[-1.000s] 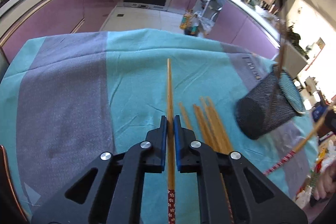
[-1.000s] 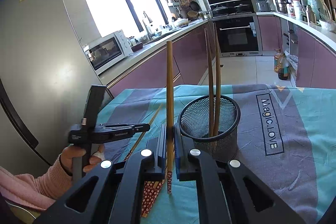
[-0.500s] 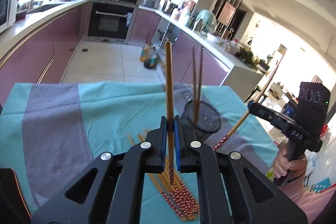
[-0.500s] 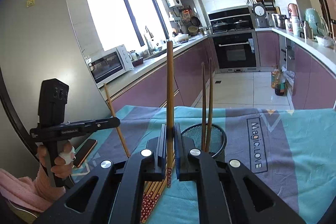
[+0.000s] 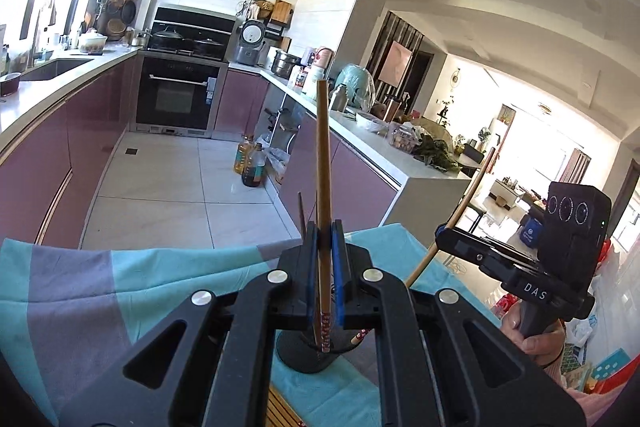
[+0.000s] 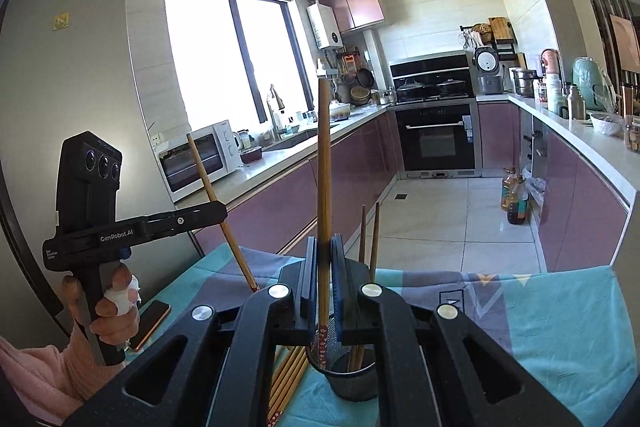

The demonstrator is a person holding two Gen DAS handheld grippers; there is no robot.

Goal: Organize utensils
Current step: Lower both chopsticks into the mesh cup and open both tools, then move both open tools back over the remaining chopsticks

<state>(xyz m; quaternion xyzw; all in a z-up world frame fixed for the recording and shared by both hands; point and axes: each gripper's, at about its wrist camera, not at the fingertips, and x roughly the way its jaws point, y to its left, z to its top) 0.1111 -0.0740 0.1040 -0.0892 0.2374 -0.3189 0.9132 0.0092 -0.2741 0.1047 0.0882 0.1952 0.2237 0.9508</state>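
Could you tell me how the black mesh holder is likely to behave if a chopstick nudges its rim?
The mesh holder looks light, being open wire mesh, so it would probably slide on the cloth. It stands narrow and upright with only two chopsticks inside, so it may tip.

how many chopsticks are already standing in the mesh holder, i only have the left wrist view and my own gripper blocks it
Observer: Two chopsticks stand in the mesh holder, close together and nearly upright.
Operator: ok, anything lying loose beside it
Observer: Yes, a bunch of loose chopsticks lies on the tablecloth, just left of the holder in the right wrist view.
Operator: anything else down there to watch for
Observer: A phone with a copper-coloured edge lies flat near the table's edge, close to the left hand.
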